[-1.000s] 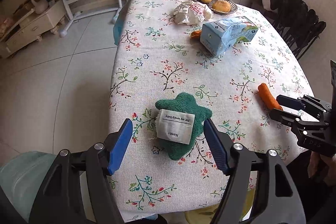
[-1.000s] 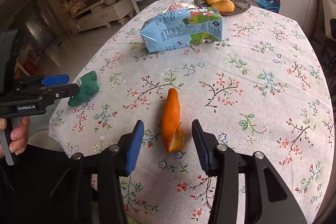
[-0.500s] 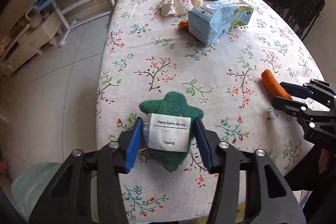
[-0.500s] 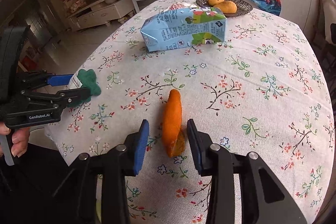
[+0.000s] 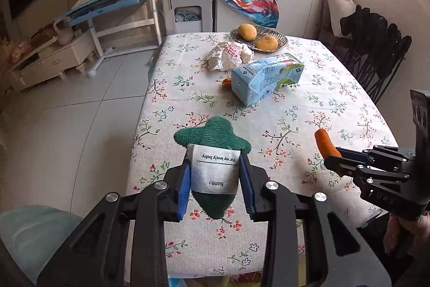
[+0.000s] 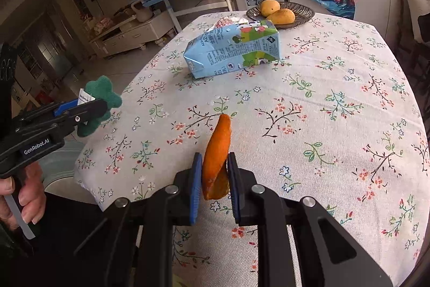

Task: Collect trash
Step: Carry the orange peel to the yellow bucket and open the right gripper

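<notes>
**Both claws pinching trash above the floral desk**

The green terry toy [image 5: 215,136], star-lobed and fuzzy, sits pinched in the left claw [image 5: 215,179], whose jaws have just been closing; its white fabric tag [image 5: 215,171] reads "for my lovely baby" and "Name :". At 3 o'clock, the right claw [image 6: 214,179], also just closing, squeezes a curled orange peel [image 6: 217,152]. At 12 o'clock on the desk [image 5: 295,131] lies a blue milk carton [image 5: 266,77], with crumpled paper [image 5: 231,55] beyond. The left claw's side reads "GenRobot.AI".
</notes>
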Demonstrator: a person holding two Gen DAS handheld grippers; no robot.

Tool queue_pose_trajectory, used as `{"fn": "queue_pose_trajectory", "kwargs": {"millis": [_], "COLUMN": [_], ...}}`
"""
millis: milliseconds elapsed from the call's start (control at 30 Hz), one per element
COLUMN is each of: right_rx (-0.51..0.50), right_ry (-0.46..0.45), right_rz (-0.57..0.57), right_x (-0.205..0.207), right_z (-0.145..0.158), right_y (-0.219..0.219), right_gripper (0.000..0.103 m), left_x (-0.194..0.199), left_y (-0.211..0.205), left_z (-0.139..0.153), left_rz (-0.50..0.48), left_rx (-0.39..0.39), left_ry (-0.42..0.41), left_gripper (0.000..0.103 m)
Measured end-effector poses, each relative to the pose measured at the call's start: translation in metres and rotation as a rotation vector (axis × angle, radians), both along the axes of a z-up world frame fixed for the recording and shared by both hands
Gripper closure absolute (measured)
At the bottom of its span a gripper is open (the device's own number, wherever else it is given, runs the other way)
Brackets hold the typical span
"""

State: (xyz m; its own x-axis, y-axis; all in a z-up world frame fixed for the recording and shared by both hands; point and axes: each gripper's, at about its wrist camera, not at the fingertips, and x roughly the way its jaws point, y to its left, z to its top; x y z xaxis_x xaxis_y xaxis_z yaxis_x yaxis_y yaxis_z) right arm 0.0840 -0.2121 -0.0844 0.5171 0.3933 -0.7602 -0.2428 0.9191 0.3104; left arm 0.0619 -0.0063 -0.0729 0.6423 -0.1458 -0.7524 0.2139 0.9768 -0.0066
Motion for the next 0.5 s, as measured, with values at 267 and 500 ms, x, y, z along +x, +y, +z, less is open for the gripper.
{"fn": "queue_pose_trajectory", "kwargs": {"millis": [267, 500], "right_rx": [0.07, 0.118], "right_ry": [-0.034, -0.062], "right_rz": [-0.008, -0.034], "right_x": [-0.028, -0.047], "right_z": [0.01, 0.018], "right_y": [-0.001, -0.008], "right_gripper": [0.083, 0.083], "left_x": [-0.03, -0.051], "left_y": [-0.008, -0.014], "left_z": [0.006, 0.009], "left_rz": [0.002, 0.002], "left_rx": [-0.025, -0.001], "left_ry": [-0.046, -0.084], "left_gripper": [0.071, 0.071]}}
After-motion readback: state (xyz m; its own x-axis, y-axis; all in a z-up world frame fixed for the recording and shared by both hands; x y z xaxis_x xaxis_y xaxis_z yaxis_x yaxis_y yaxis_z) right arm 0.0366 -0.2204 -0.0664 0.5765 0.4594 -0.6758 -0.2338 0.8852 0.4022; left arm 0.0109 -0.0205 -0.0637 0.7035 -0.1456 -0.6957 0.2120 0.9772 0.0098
